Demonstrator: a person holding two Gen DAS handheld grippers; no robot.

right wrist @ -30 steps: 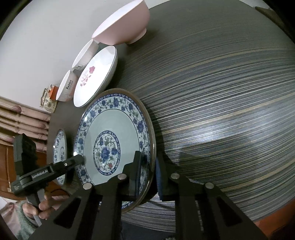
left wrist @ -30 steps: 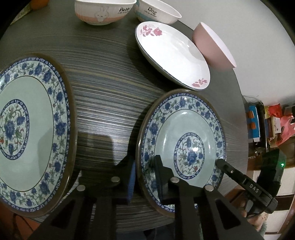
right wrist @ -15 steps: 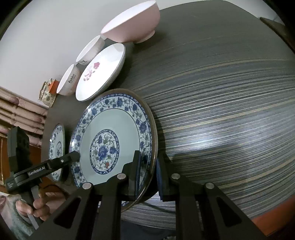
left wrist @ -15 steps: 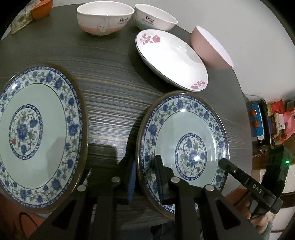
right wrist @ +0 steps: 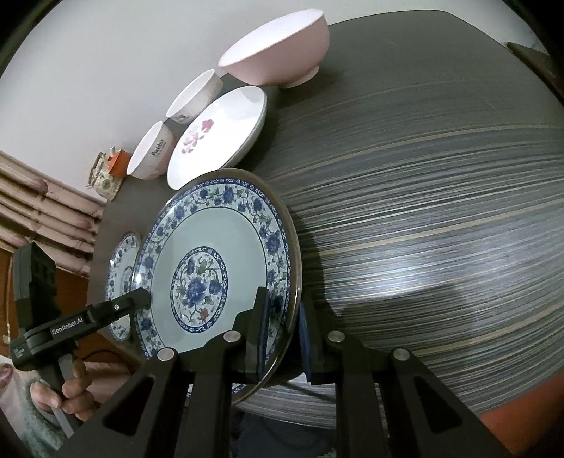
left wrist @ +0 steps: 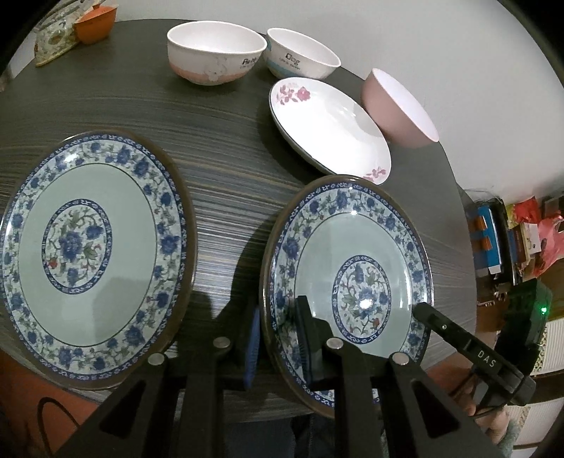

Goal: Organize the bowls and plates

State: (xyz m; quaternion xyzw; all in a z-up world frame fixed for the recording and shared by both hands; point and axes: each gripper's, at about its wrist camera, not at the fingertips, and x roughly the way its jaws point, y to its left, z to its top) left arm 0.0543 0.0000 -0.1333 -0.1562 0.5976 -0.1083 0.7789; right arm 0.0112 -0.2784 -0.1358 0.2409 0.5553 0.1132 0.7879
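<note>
Both grippers hold one blue-and-white floral plate by opposite rims, lifted off the dark striped table. My left gripper is shut on its near-left rim. My right gripper is shut on its right rim; it shows in the left wrist view. A second matching plate lies at the left, also small in the right wrist view. A white plate with pink flowers lies beyond.
A pink bowl, a "Dog" bowl and a rabbit bowl stand at the table's far edge by the wall. An orange cup and a floral packet sit far left. Shelves with clutter are at right.
The held plate has risen and tilted a little with both grippers; the far bowls and the left plate have shifted down and inward in the views.
</note>
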